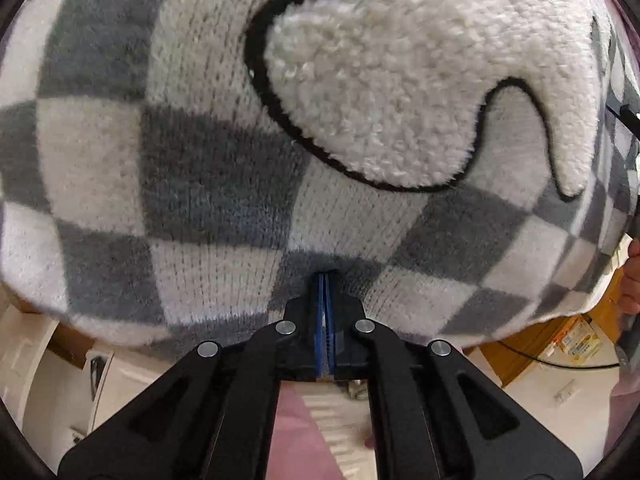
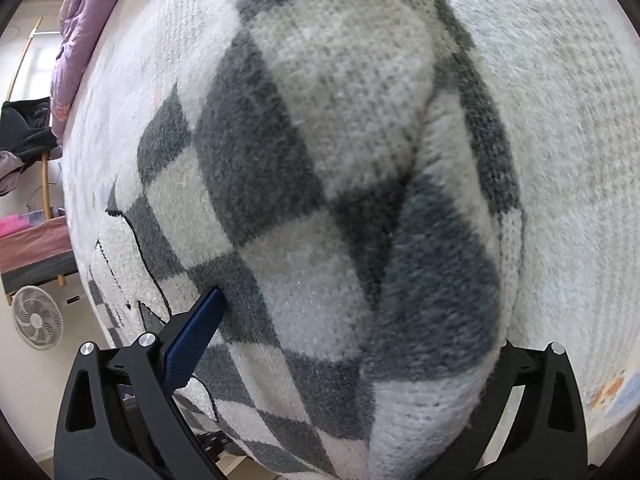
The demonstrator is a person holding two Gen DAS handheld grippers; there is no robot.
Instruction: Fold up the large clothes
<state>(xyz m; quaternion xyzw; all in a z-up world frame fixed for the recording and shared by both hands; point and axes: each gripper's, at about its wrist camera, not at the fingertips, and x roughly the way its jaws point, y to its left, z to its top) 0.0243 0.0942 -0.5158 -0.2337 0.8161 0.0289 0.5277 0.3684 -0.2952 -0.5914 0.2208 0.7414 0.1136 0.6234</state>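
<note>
The sweater [image 1: 224, 168] hangs lifted, filling both views. The left gripper [image 1: 326, 280] has its jaws pressed together, pinching the hem at 12 o'clock just ahead. The right gripper [image 2: 360, 360] is spread wide around a thick fold that bulges between its jaws toward 12 o'clock; whether the pads press it, I cannot tell.

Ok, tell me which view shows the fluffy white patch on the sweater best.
The left wrist view: the fluffy white patch, outlined in black, fills its upper half. The right wrist view shows only a sliver of it at the left edge, beside checkered knit.
</note>
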